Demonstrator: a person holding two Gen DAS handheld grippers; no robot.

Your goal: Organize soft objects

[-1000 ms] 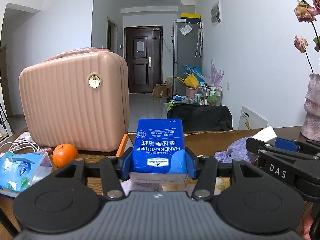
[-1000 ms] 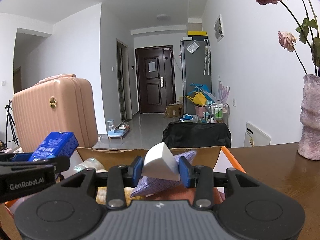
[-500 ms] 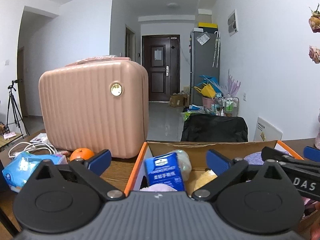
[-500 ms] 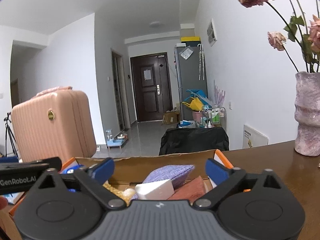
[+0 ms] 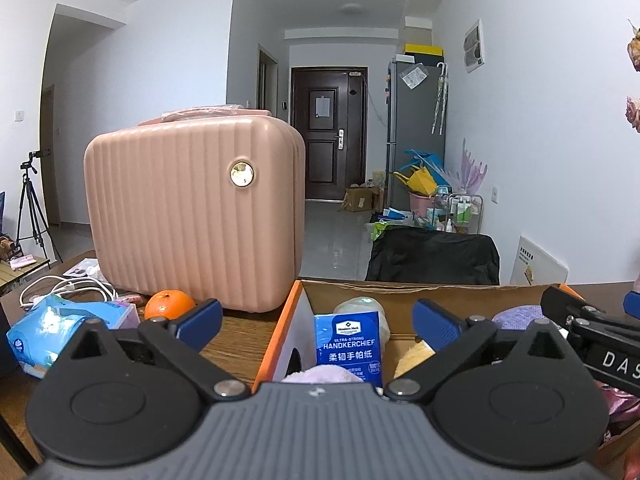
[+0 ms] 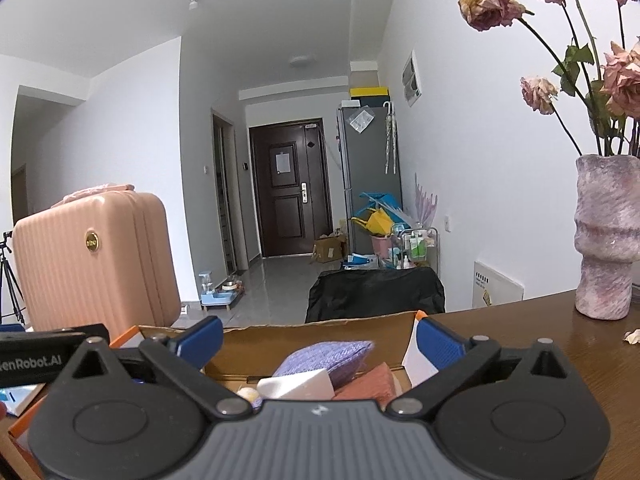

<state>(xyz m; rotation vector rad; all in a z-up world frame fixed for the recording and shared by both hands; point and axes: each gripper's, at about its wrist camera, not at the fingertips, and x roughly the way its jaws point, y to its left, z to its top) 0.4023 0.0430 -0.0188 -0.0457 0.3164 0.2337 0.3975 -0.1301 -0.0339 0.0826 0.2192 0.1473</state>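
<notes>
An orange-edged cardboard box (image 5: 286,328) sits on the wooden table and holds several soft items. A blue handkerchief pack (image 5: 349,346) stands upright in its left part, apart from both pads of my left gripper (image 5: 316,320), which is open wide above the box. In the right wrist view a white sponge (image 6: 298,386) lies in the box (image 6: 320,340) beside a purple cloth (image 6: 324,358) and a pink cloth (image 6: 372,382). My right gripper (image 6: 320,338) stands open over them, empty.
A pink ribbed case (image 5: 192,212) stands left of the box, with an orange (image 5: 168,304), a tissue pack (image 5: 52,328) and white cables (image 5: 64,286) nearby. A pink vase (image 6: 606,236) of dried roses stands at the table's right. The right gripper's body (image 5: 596,336) reaches in beside the left one.
Both grippers opened. The left let go of the blue handkerchief pack, which now stands in the box. The right released the white sponge, which now lies in the box.
</notes>
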